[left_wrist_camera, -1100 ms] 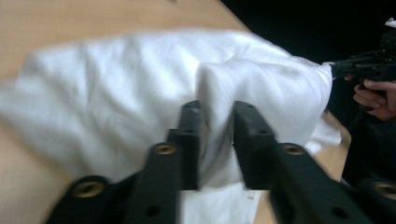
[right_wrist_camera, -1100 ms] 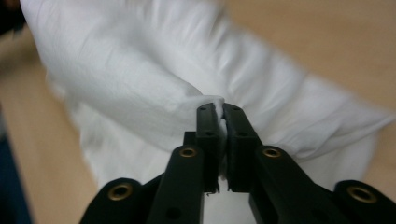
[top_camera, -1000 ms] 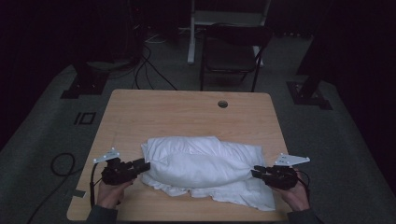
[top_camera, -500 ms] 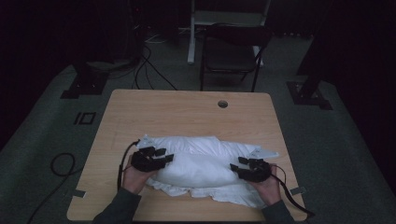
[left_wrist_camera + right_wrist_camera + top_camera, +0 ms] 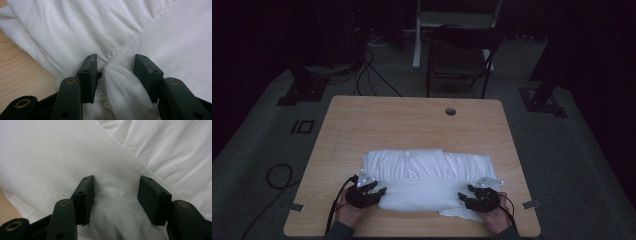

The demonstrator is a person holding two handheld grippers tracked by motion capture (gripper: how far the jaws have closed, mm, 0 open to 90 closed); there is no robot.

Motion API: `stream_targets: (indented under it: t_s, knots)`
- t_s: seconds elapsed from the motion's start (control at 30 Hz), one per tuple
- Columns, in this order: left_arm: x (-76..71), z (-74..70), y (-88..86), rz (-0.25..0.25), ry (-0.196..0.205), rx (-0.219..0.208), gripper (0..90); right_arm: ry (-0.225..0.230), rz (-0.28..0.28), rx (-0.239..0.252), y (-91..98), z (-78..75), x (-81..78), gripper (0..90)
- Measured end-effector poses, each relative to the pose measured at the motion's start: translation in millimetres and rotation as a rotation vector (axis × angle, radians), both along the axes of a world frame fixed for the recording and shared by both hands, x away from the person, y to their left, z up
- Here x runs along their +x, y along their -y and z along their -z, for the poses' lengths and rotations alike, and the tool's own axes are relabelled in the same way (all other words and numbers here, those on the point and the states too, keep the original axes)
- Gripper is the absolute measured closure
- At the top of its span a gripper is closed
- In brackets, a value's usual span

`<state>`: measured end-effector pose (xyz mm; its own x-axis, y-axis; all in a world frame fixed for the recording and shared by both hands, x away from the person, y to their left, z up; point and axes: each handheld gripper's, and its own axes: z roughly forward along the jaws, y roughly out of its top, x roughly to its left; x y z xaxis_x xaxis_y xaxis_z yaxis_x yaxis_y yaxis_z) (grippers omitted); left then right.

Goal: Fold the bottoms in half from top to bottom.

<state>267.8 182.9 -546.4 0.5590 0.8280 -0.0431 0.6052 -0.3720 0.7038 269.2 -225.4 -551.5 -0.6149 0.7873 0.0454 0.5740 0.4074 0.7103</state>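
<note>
Both hands have drawn back toward the near edge since the earlier frames, and the white shirt (image 5: 427, 182) that was bunched up in a mound now lies flatter, its near part laid over as a smooth band across the front. It sits on the near half of the table (image 5: 412, 125), collar and placket showing in the upper middle, a loose bit of fabric poking out at the near right corner.

At the shirt's near left corner the left tool (image 5: 379, 192) has its jaws half apart with a raised pleat of cloth standing between them; in the left gripper view the pleat (image 5: 113, 75) touches the left jaw but the right one stands clear of it, so it is not clamped. At the near right corner the right tool (image 5: 463, 197) has just been opening its jaws, and in the right gripper view the fabric (image 5: 115, 192) lies slack between them, not pinched.

By the look of it, this is the letting-go at the end of a fold. Next move, I judge, calls for lifting both tools clear without dragging the cloth, then taking fresh holds for the next fold, and tucking in that stray corner on the right

Beyond the table stand a dark chair (image 5: 459, 55) and cables on the floor (image 5: 372, 65)
</note>
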Motion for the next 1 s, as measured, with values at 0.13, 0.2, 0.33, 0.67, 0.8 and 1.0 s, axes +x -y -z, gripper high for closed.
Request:
stream_targets:
  t_s: [0.13, 0.2, 0.33, 0.67, 0.8, 1.0]
  knots:
    - [6.8, 3.0, 1.0, -0.035, 0.002, -0.024, 55.8, 0.009, 0.002, -0.020, -3.5, -0.2, 8.2, 46.0]
    - [10.6, 3.3, 2.0, -0.049, 0.007, -0.021, 55.8, 0.011, 0.005, -0.019, -4.3, -0.1, 14.9, 45.9]
    - [19.9, 4.5, 1.8, -0.078, 0.012, -0.043, 55.7, 0.015, 0.014, -0.022, -5.5, -0.3, 30.1, 45.4]
    - [29.7, 5.2, -2.3, -0.096, 0.010, -0.069, 55.4, 0.018, 0.003, -0.008, -7.0, 0.2, 47.5, 45.2]
    - [30.1, 5.4, -2.9, -0.094, 0.012, -0.071, 55.2, 0.018, 0.002, -0.007, -6.8, 0.2, 47.5, 45.2]
    - [31.5, 5.9, -3.4, -0.099, 0.016, -0.078, 54.5, 0.018, 0.000, -0.004, -6.3, 0.3, 47.7, 45.1]
